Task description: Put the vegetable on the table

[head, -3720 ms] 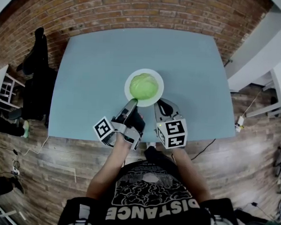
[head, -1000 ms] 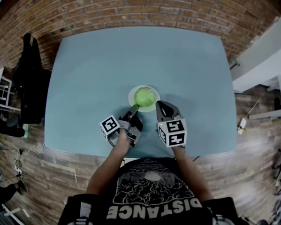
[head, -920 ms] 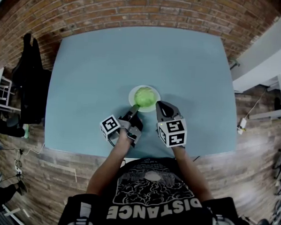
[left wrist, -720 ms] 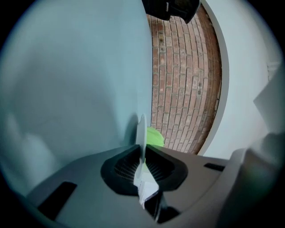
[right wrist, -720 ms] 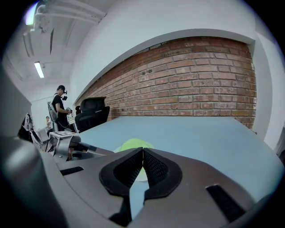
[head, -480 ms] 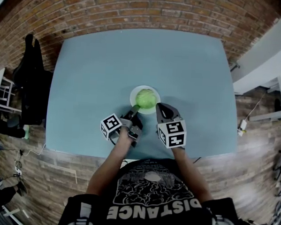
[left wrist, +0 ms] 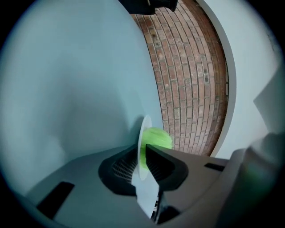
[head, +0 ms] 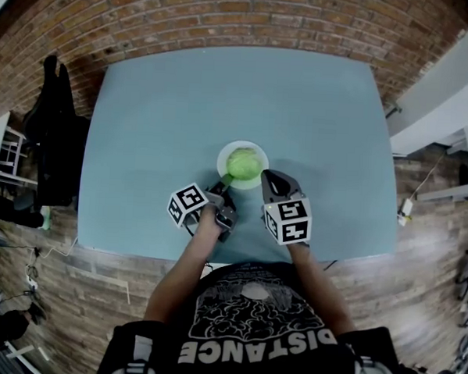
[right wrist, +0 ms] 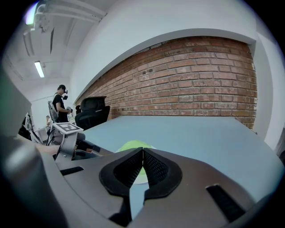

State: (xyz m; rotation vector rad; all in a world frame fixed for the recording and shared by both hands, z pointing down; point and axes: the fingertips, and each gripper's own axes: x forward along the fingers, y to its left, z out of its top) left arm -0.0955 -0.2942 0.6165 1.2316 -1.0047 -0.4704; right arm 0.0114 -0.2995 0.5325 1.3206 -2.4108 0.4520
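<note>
A round green cabbage (head: pixel 243 162) lies on a small white plate (head: pixel 257 151) over the blue table (head: pixel 160 100), near its front edge. My left gripper (head: pixel 224 181) is shut on the plate's near rim. In the left gripper view the thin plate (left wrist: pixel 145 127) stands edge-on between the jaws of the left gripper (left wrist: pixel 143 156), with the cabbage (left wrist: pixel 158 137) just past them. I cannot tell whether the plate rests on the table. My right gripper (head: pixel 270 176) is shut and empty beside the plate's right front. In the right gripper view the cabbage (right wrist: pixel 132 144) shows behind the right gripper (right wrist: pixel 142 156).
A brick wall (head: pixel 251 19) runs behind the table. A black chair with dark clothing (head: pixel 53 126) stands at the table's left side. A person (right wrist: pixel 59 103) stands far off to the left in the right gripper view. Wooden floor (head: pixel 419 239) surrounds the table.
The plate looks smaller and farther than 3.7 s ago. In the last second the left gripper's marker cube has turned a little up and right, still holding the rim. The right gripper has barely moved.
</note>
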